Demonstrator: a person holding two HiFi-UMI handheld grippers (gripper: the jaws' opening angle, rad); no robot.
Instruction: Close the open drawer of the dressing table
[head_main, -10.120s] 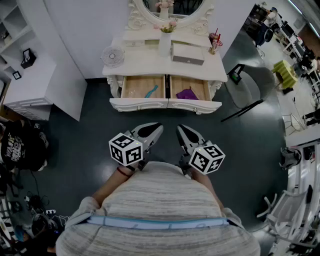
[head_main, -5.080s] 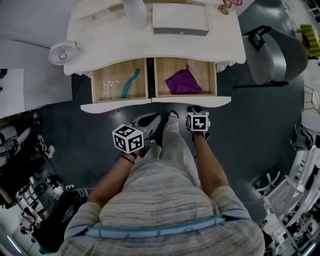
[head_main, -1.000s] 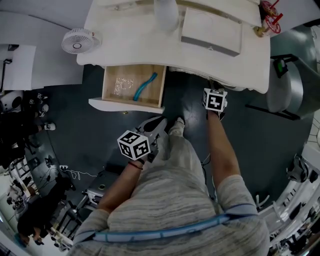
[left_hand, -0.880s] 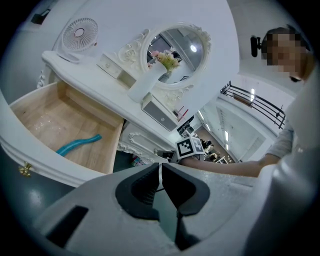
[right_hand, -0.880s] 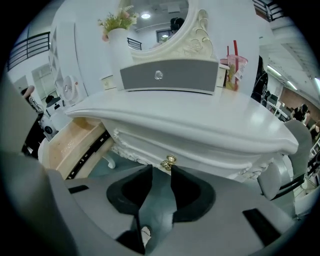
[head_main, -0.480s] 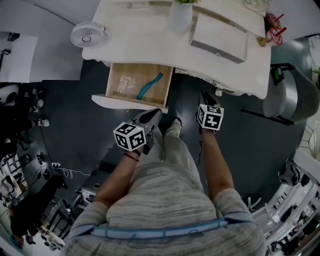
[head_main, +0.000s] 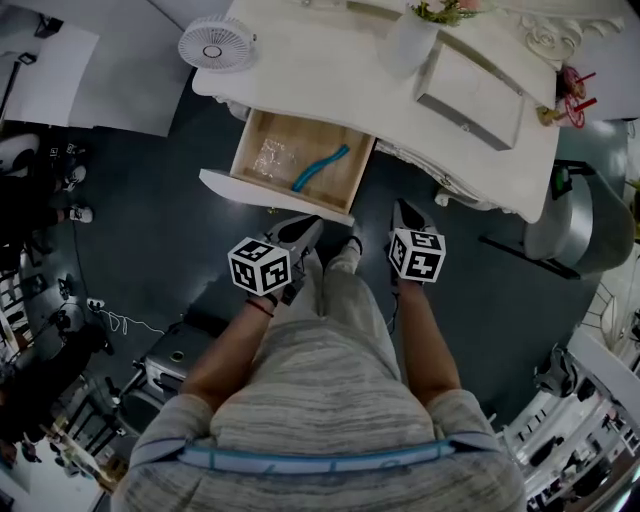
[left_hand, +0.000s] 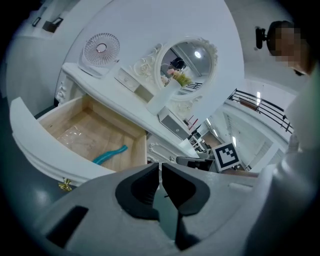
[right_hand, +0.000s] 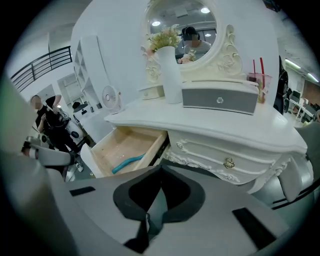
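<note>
The white dressing table (head_main: 330, 90) has its left drawer (head_main: 300, 165) pulled out, with a teal object (head_main: 322, 167) and a clear bag (head_main: 268, 155) inside. Its right drawer (right_hand: 225, 157), with a gold knob, is pushed in. My left gripper (head_main: 308, 226) is shut and empty, just short of the open drawer's white front (head_main: 270, 195). The right gripper (head_main: 402, 207) hangs before the closed drawer; its jaws have just been closing, with nothing between them. The left gripper view shows the drawer (left_hand: 90, 132) past the left gripper (left_hand: 160, 167). The right gripper (right_hand: 161, 170) sees it (right_hand: 127, 145) too.
On the tabletop stand a small fan (head_main: 216, 44), a white vase (head_main: 408, 42), a grey box (head_main: 470, 90) and a cup with straws (head_main: 570, 95). A round mirror (right_hand: 182, 20) rises behind. A grey chair (head_main: 580, 220) stands at the right; cables and equipment crowd the floor at the left.
The right drawer, open five seconds ago, is now closed. Over the last second the right gripper has drawn back from the table and the left gripper has come nearer the open drawer's front.
</note>
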